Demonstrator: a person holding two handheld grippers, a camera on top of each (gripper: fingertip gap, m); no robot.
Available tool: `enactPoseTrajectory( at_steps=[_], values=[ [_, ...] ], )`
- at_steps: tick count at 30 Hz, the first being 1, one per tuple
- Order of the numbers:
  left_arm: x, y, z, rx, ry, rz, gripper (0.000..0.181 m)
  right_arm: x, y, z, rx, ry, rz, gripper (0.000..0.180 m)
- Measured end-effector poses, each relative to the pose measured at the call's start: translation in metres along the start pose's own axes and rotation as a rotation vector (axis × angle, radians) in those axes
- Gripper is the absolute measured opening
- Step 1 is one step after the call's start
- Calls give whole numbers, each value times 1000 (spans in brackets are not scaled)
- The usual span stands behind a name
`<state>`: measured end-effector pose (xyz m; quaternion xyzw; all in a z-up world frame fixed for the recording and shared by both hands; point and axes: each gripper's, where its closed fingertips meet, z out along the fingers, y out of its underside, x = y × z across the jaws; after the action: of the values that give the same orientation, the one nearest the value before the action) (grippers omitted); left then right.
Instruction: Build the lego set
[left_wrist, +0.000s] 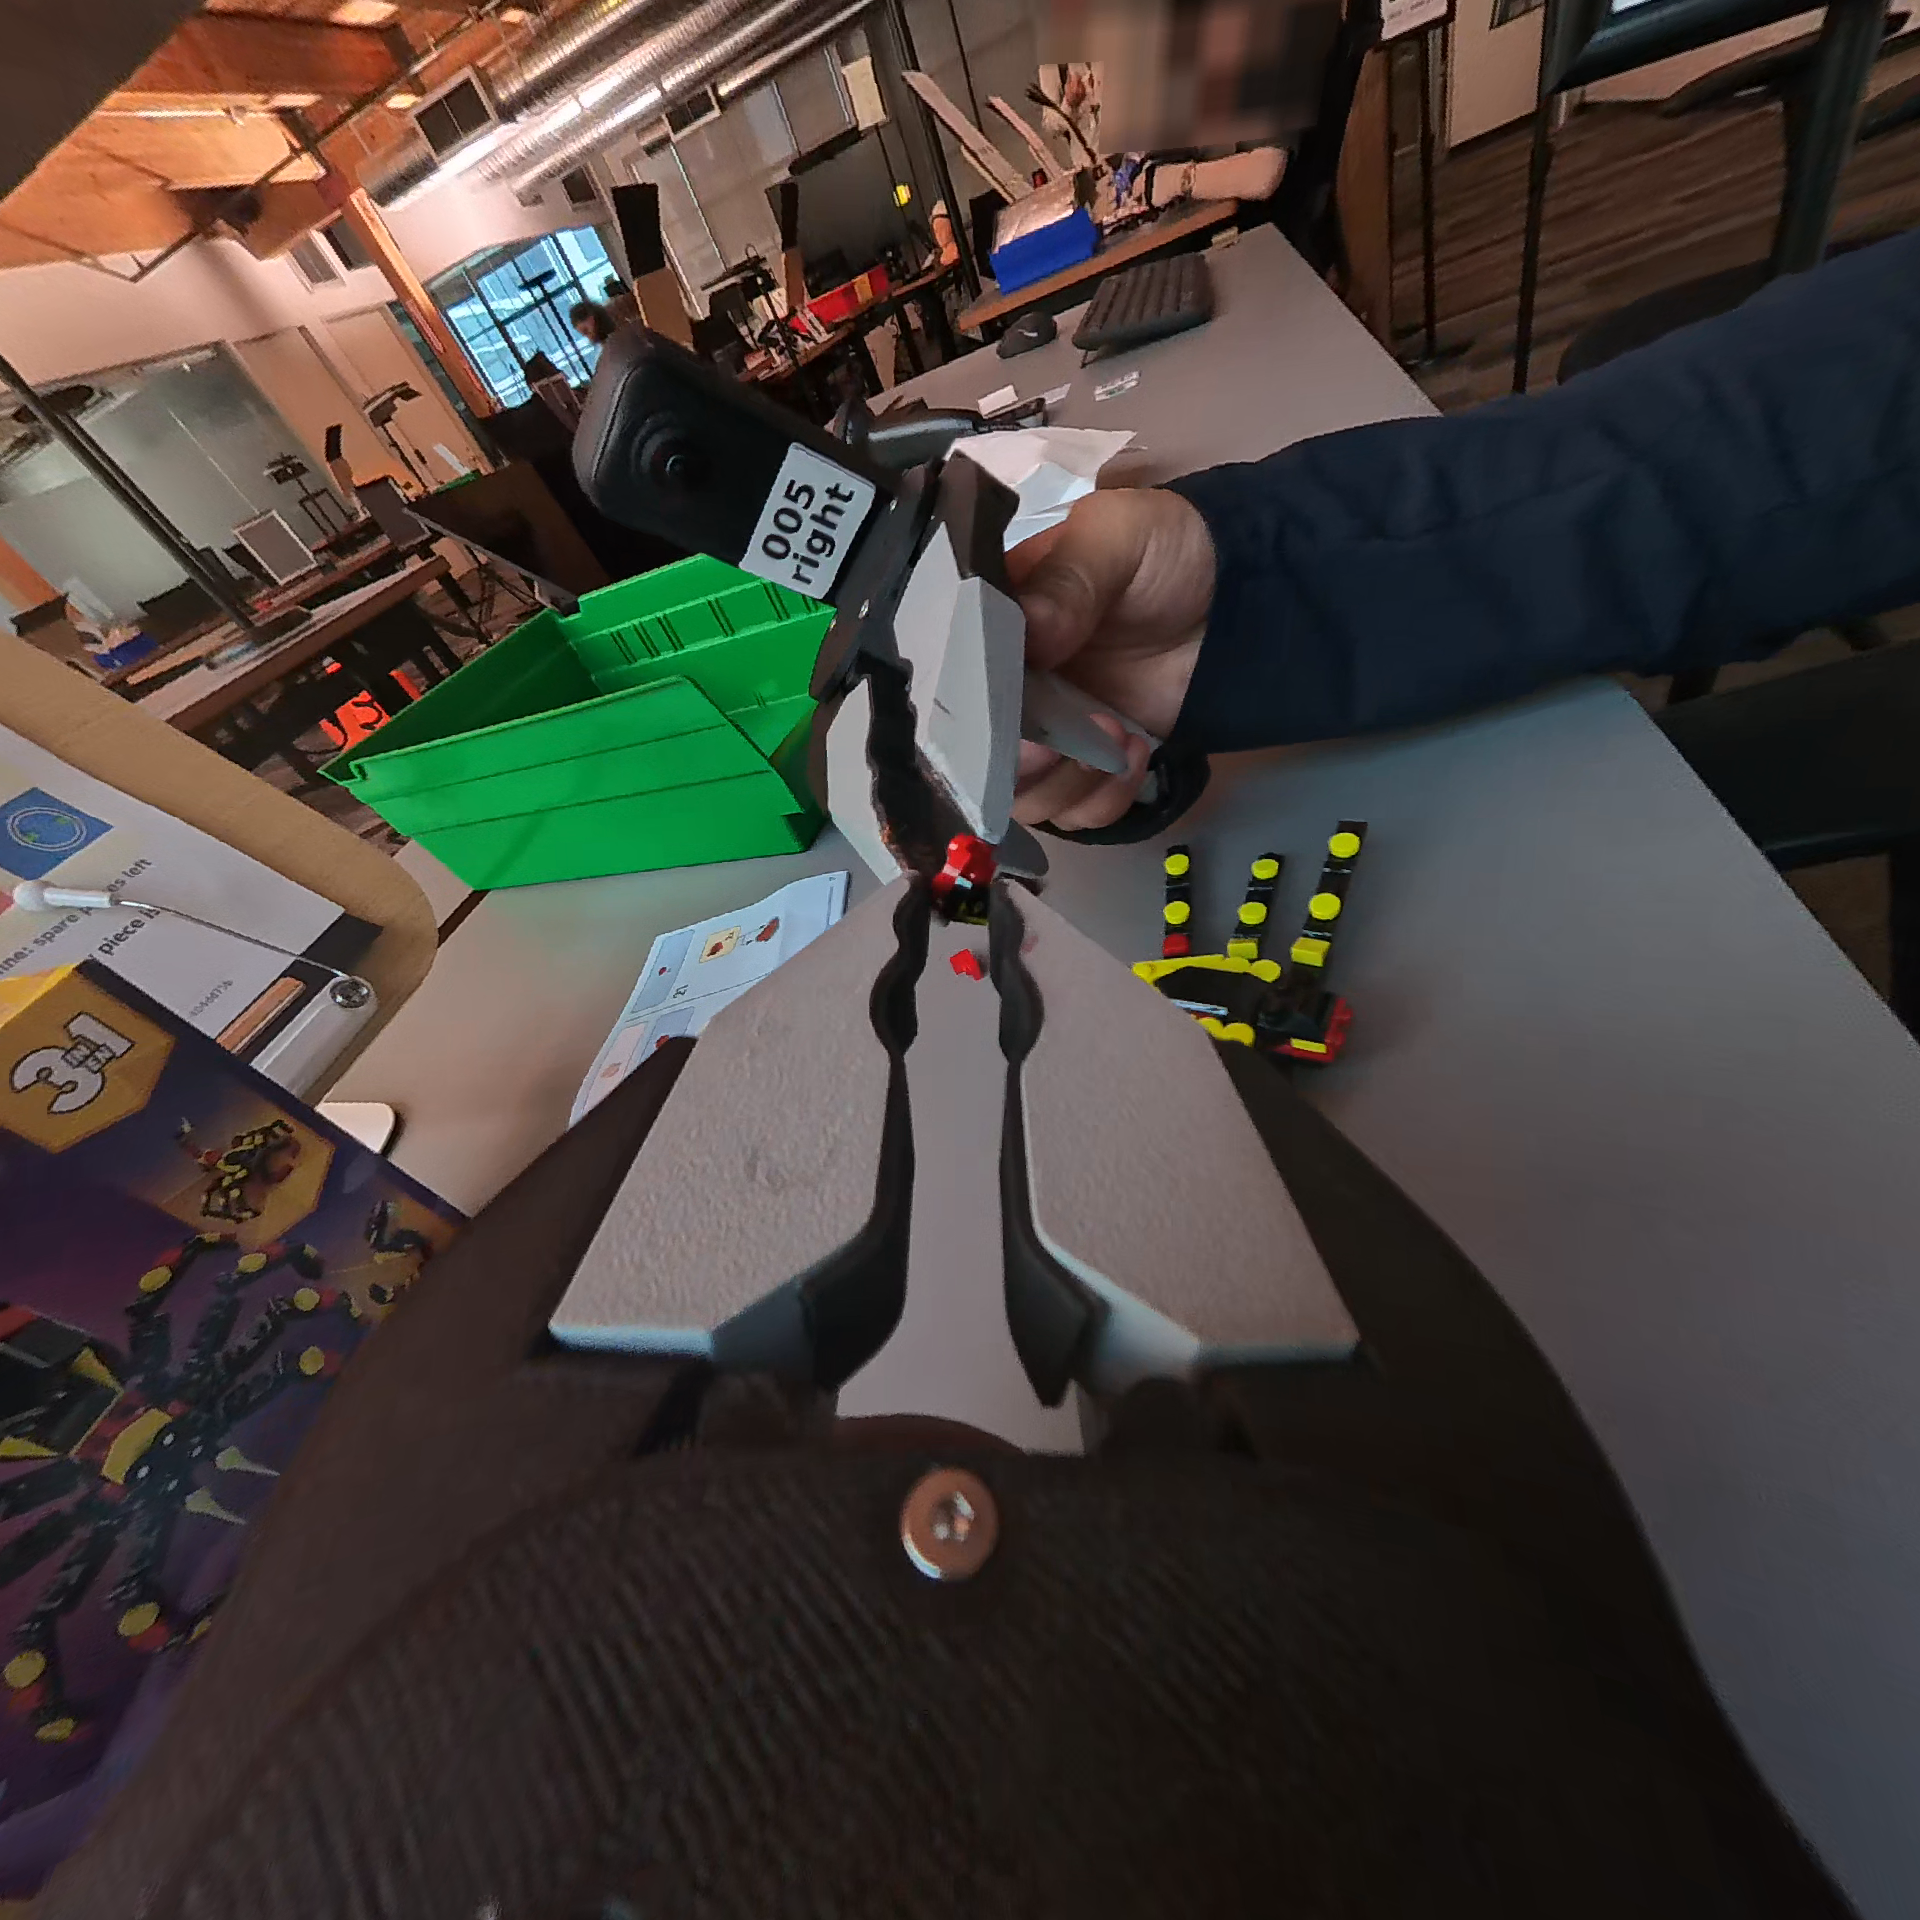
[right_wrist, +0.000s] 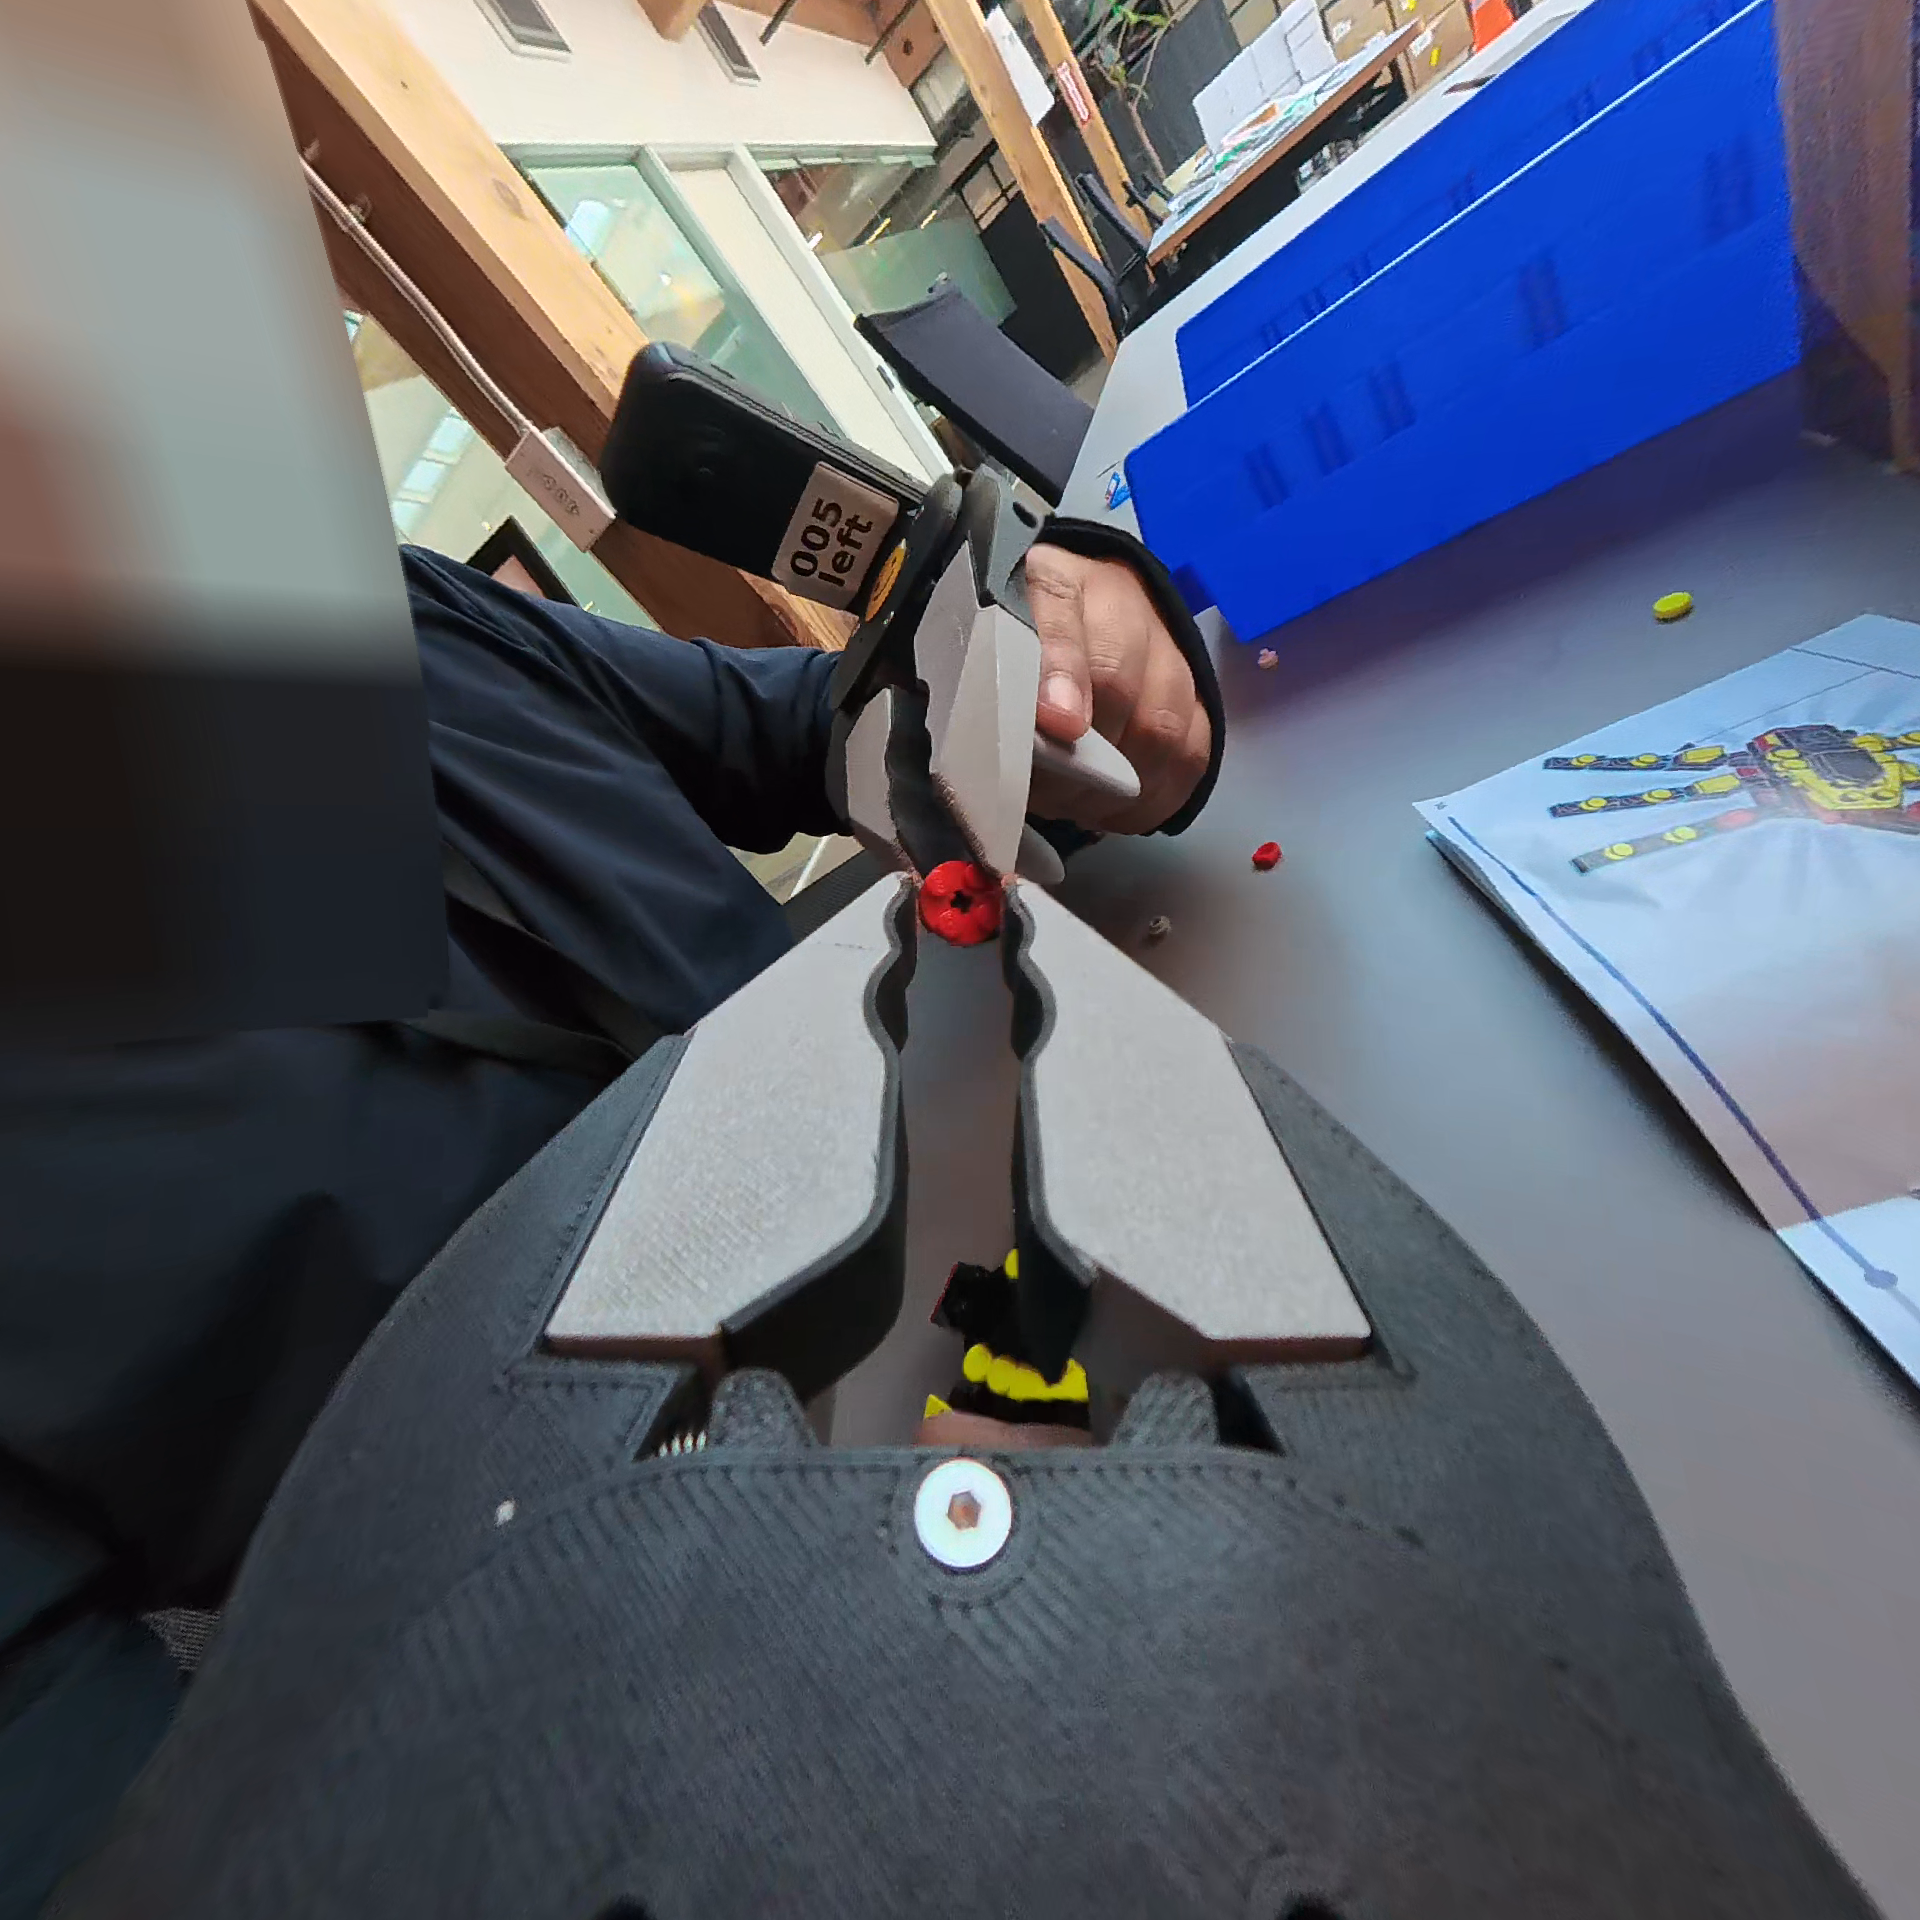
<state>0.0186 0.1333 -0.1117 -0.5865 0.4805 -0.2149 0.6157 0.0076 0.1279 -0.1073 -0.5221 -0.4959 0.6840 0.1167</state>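
In the left wrist view, the left tool (left_wrist: 956, 914) is seen with its grey fingers drawn close together at the tips, where a small black and yellow lego piece (left_wrist: 968, 908) is pinched. Directly beyond it, the right tool (left_wrist: 961, 847) is met tip to tip, a small round red lego piece (left_wrist: 966, 858) being clamped in it. A tiny red brick (left_wrist: 966, 964) lies on the grey worktop (left_wrist: 1558, 1039) between the near fingers. To the right, a partly built black, yellow and red lego assembly (left_wrist: 1262, 951) with three legs is laid flat. A green plastic bin (left_wrist: 592, 738) stands at the far left, a folded instruction sheet (left_wrist: 727, 961) lies near it, and the purple set box (left_wrist: 156, 1299) is seen at the near left.

In the right wrist view, the round red lego piece (right_wrist: 960, 901) is held at the fingertips of the right tool (right_wrist: 960, 909), touching the left tool (right_wrist: 961, 868) opposite. An open instruction booklet (right_wrist: 1714, 914) lies to the right, before a blue plastic bin (right_wrist: 1475, 343). A loose red stud (right_wrist: 1265, 855) and a yellow round tile (right_wrist: 1673, 605) rest on the worktop.
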Motion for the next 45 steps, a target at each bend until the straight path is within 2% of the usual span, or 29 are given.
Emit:
enactPoseTrajectory(
  at_steps=[9,14,17,20,22,24,29,35,40,45],
  values=[
    [-13,22,6,-45,0,-256,6,11,-14,-33,89,134,-81,1],
    [-23,28,4,-46,27,-453,5,25,-2,-48,-1,293,-164,9],
    [-35,41,1,-104,-25,-467,5,35,8,-65,-86,432,-252,9],
    [-40,52,0,-177,-75,-410,5,54,33,-88,-234,575,-289,8],
    [-45,63,-2,-262,-136,-268,5,66,49,-100,-318,647,-304,8],
    [-46,74,-2,-343,-170,-112,5,71,56,-103,-355,667,-321,8],
    [-34,83,4,-420,-159,61,5,81,65,-102,-424,687,-329,11],
    [-35,95,4,-500,-180,145,5,93,69,-98,-505,740,-437,16],
    [-38,103,3,-552,-204,221,5,93,70,-91,-534,740,-506,9],
    [-36,98,5,-510,-185,189,5,91,67,-80,-523,736,-546,4]
  ],
)
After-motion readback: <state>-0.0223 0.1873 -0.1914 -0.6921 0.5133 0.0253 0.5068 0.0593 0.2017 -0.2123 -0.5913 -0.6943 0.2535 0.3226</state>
